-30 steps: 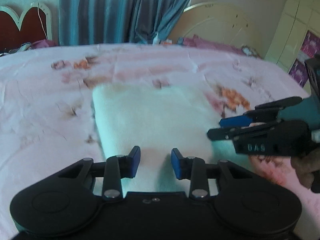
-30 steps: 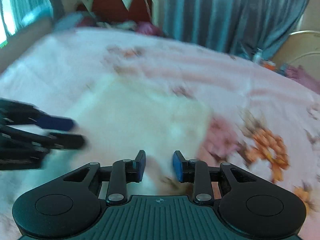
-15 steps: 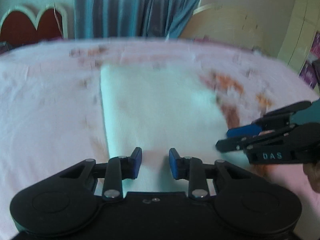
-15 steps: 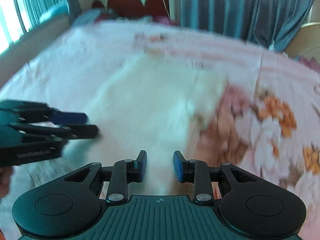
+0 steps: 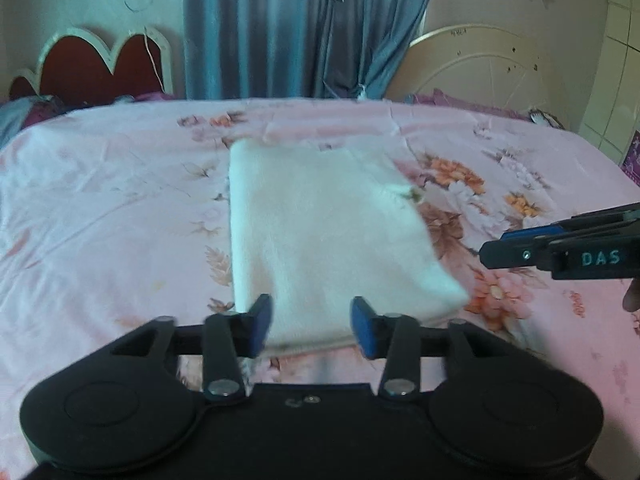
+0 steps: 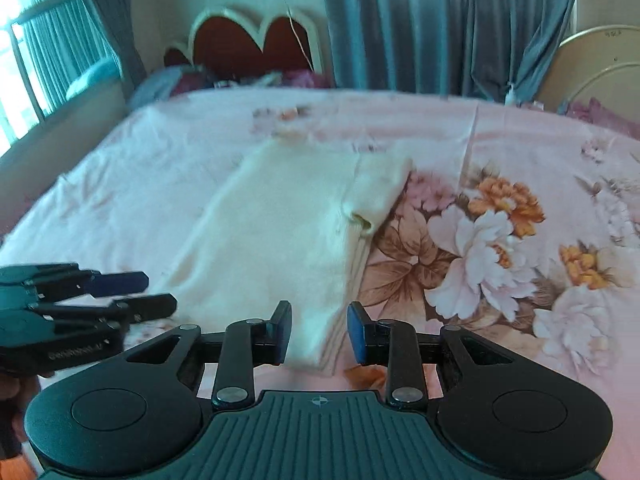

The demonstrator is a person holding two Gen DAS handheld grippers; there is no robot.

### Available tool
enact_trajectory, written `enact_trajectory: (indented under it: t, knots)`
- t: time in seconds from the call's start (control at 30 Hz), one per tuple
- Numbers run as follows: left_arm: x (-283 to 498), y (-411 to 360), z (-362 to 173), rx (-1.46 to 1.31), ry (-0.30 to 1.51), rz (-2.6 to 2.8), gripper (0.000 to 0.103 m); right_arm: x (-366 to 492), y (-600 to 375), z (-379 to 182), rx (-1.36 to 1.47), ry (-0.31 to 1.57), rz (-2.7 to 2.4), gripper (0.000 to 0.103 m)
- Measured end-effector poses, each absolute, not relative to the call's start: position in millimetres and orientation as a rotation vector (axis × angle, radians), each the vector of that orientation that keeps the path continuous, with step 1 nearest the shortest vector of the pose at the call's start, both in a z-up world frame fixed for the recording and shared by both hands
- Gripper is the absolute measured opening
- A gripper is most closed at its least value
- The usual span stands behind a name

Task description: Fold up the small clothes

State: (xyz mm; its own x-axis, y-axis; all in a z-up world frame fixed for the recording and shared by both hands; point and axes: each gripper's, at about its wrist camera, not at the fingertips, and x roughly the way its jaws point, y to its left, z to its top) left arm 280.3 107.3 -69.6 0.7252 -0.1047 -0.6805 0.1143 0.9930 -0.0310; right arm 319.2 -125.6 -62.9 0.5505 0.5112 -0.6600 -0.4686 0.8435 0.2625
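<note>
A cream-white folded garment (image 5: 320,236) lies flat on the pink floral bedsheet (image 5: 112,208); it also shows in the right wrist view (image 6: 288,232), with a folded sleeve edge on its right side. My left gripper (image 5: 312,330) is open and empty, hovering over the garment's near edge. My right gripper (image 6: 318,334) is open and empty over the garment's near right corner. The right gripper also shows at the right edge of the left wrist view (image 5: 560,248), and the left gripper at the left edge of the right wrist view (image 6: 80,300).
A red scalloped headboard (image 5: 88,68) and blue curtains (image 5: 296,28) stand behind the bed. A round cream panel (image 5: 492,68) leans at the back right. Clothes are piled at the bed's far edge (image 6: 240,80). A window (image 6: 36,60) is on the left.
Both grippers have pulled back and risen away from the garment, so more of the bed and room shows. The garment lies as before.
</note>
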Motion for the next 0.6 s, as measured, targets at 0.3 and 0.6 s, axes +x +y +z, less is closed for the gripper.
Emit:
enact_trajectory:
  t: [0.3,0.6]
  knots:
    - [215.7,86.1,-26.4,-0.005,0.615,-0.021,0.103,253.3,-149.5,-42.4,0.048,0.656,0.419,0.103]
    - [171.6,72.2,-11.0,-0.007,0.608,-0.062,0.103,197.4,-172.4,-21.8,0.096,0.665,0.327,0.103]
